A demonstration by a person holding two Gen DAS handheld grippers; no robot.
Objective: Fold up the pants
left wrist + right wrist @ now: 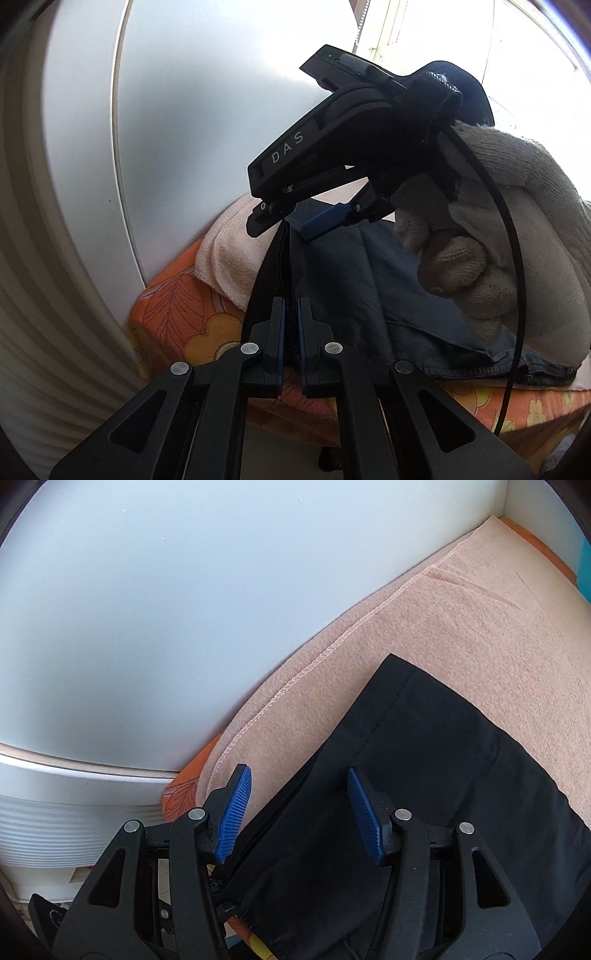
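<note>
Dark pants (424, 775) spread flat over a peach blanket (461, 627), hem end toward 12 o'clock in the right wrist view, body of the cloth running down toward 5 o'clock. Near edge gathered up into a standing ridge and pinched in the left gripper (291, 332), fingers (277, 332) clamped tight on that fold of fabric; likely held so as an anchor, keeping one edge taut while the other side gets picked up. Right gripper (299, 812) tipped steeply down right above the cloth, blue ribbed fingers (236, 808) standing well apart with nothing pressed between them, straddling the long edge of the pants at 6 o'clock; probably poised to take a second hold for the fold-over. Seen from the left wrist view, same right gripper at 1 o'clock, carried in a white knitted glove (498, 240), a thin black cable (513, 258) looping down past it. Under the blanket, an orange floral cover (173, 314), showing at 8 o'clock and along 5 o'clock; whether bed or worktop, cannot tell. Beyond, a plain white wall (147, 609) close behind at 10 to 12 o'clock, a ribbed white panel (48, 295) at 9 o'clock, and bright window glare (480, 37) at 1 o'clock.
</note>
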